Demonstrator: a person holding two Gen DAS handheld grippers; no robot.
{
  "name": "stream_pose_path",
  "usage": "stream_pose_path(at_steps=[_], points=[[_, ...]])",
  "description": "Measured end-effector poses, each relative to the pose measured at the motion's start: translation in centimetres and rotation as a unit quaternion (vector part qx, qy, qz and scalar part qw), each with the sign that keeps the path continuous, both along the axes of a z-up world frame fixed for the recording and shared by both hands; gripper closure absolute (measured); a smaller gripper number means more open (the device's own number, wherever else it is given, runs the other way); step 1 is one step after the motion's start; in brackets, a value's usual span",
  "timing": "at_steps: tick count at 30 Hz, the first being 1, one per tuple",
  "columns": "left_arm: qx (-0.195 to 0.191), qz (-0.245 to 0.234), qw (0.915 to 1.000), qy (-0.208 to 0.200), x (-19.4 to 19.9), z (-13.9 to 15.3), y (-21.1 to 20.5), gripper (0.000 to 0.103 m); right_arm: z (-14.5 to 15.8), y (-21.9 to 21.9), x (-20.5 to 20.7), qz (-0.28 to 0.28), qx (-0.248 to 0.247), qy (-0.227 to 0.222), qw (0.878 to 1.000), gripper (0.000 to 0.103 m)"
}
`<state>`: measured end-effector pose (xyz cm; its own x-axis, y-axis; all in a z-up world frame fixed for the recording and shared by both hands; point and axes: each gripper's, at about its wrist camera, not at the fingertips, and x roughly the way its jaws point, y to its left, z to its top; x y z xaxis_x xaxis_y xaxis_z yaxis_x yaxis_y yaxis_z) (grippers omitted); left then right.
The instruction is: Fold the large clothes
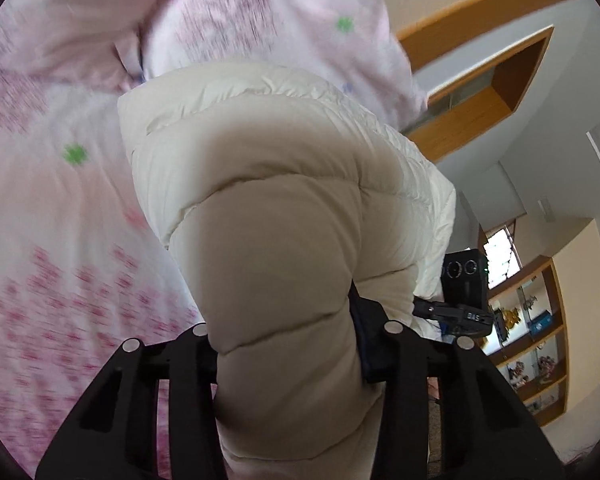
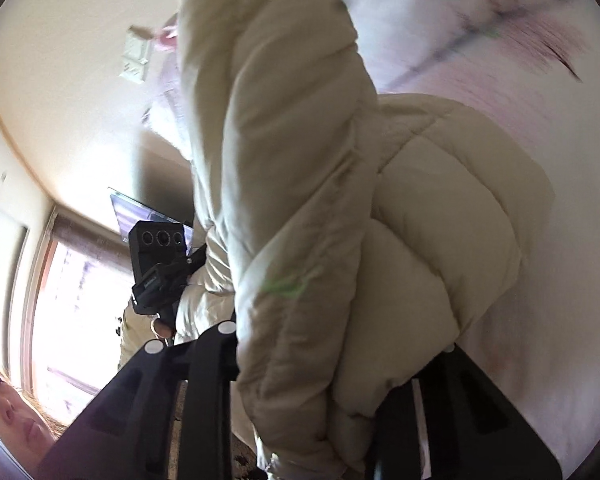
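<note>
Left wrist view: my left gripper (image 1: 296, 360) has its jaws clamped on the cream puffer jacket (image 1: 268, 184), lifted above the pink floral bedsheet (image 1: 60, 208), while my right gripper (image 2: 332, 364) jaws clamp another bunched quilted fold of it.

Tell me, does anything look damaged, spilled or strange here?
Nothing stands out. The cream puffer jacket shows no tear or stain; it is bunched between the fingers of the left gripper and the right gripper, above the pink floral bedding. The bedding is blurred.
</note>
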<state>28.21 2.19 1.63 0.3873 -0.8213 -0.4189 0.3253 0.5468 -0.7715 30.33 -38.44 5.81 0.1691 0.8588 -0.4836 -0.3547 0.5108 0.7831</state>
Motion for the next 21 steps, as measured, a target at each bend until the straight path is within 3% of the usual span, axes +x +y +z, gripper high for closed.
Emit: stream_pose_path(at_steps=[5, 9, 12, 17, 21], points=[[0.034, 0.062, 0.9971, -0.026, 0.5, 2.6, 5.8, 0.061, 1.0, 6.5, 2.5, 0.028, 0.004, -0.022, 0.999, 0.078], [0.071, 0.099, 0.9923, -0.02, 1.3, 2.7, 9.3, 0.061, -0.1, 10.1, 4.1, 0.034, 0.013, -0.012, 0.999, 0.078], [0.103, 0.113, 0.9881, -0.008, 2.5, 2.1, 10.9, 0.061, -1.6, 11.6, 4.8, 0.024, 0.019, 0.005, 1.0, 0.078], [0.137, 0.112, 0.9839, 0.022, 4.3, -0.3, 11.9, 0.06, -5.2, 12.0, 4.9, -0.008, 0.01, 0.072, 0.997, 0.076], [0.182, 0.104, 0.9775, 0.025, 5.3, -1.2, 10.9, 0.055, -6.5, 10.8, 4.0, -0.035, -0.006, 0.115, 0.993, 0.067]])
